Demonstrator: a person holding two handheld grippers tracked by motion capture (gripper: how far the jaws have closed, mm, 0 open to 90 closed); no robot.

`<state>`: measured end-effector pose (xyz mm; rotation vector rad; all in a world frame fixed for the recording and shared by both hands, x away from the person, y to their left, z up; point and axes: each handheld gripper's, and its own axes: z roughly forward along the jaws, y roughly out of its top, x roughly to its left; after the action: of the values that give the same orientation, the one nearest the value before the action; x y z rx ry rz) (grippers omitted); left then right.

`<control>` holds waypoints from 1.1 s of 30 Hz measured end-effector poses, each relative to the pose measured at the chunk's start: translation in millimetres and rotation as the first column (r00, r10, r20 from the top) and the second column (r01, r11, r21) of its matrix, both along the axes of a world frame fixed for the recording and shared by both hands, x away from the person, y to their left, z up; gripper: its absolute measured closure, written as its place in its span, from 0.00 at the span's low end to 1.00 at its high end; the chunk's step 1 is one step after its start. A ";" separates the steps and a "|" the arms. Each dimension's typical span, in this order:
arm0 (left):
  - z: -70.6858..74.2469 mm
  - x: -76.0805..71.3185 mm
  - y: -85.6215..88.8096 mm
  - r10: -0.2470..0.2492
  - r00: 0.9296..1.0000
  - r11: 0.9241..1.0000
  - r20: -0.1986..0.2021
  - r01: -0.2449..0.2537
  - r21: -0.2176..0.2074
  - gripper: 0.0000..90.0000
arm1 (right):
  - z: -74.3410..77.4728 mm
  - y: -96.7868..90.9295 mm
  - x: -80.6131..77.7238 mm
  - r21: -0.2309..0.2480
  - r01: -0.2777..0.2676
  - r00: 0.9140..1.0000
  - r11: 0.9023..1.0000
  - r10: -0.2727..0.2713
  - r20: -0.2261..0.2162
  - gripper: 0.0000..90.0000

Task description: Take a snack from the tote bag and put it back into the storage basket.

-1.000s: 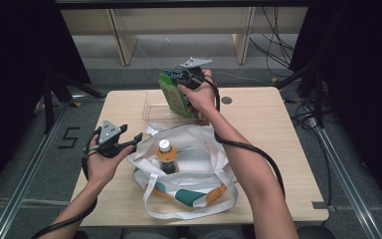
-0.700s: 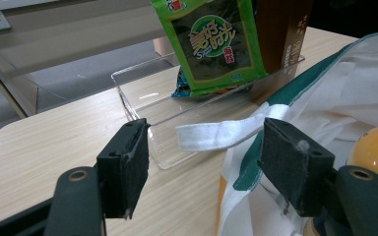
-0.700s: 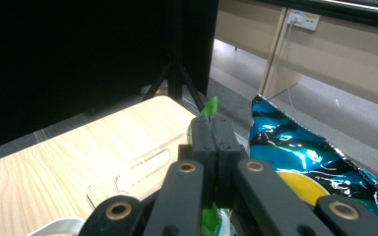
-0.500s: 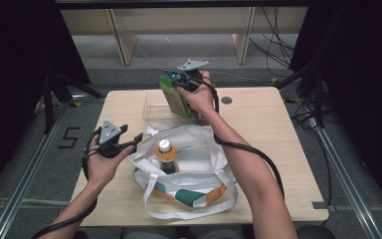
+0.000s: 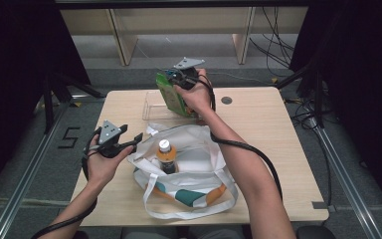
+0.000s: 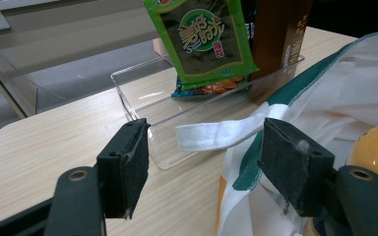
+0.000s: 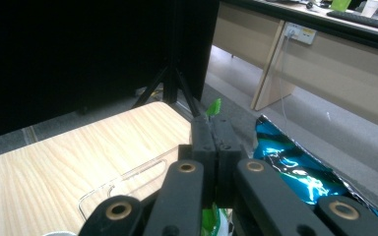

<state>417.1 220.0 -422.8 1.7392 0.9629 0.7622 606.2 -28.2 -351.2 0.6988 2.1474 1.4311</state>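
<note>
My right gripper [image 5: 179,78] is at the far side of the table [image 5: 278,144], held above the clear tray [image 5: 151,105]. Its jaws are pressed together on the top edge of the green snack packet [image 5: 169,94]; in the right gripper view I see the two black pads [image 7: 211,140] closed tight, with a small green corner of the packet [image 7: 213,107] showing above them. The packet hangs down from the grip, and its lower end is over the right part of the tray, just above a blue and orange packet [image 6: 206,87] that lies inside. In the left gripper view a brown box [image 6: 278,44] stands at the right end of the tray, touching the wall.

My left gripper [image 5: 134,141] is at the near left side, low over the table, and its jaws stand wide apart with nothing pressed between them. It points toward the white bag [image 5: 199,169], and one white strap [image 6: 216,135] of the bag lies across the gap in front of the pads, over the near edge of the tray [image 6: 142,115]. The bag is open in the middle of the table, and an orange bottle [image 5: 165,157] with a white cap stands upright inside it.
</note>
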 end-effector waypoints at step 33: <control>-0.9 0.6 0.1 -0.007 1.000 1.000 0.003 0.007 0.012 0.39 | -11.6 -1.6 -1.0 -0.119 0.026 0.999 0.993 -0.028 -0.016 1.00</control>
<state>417.7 220.1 -423.7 1.7506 0.9516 0.7674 605.2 -29.8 -362.8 0.6959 2.2069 1.2764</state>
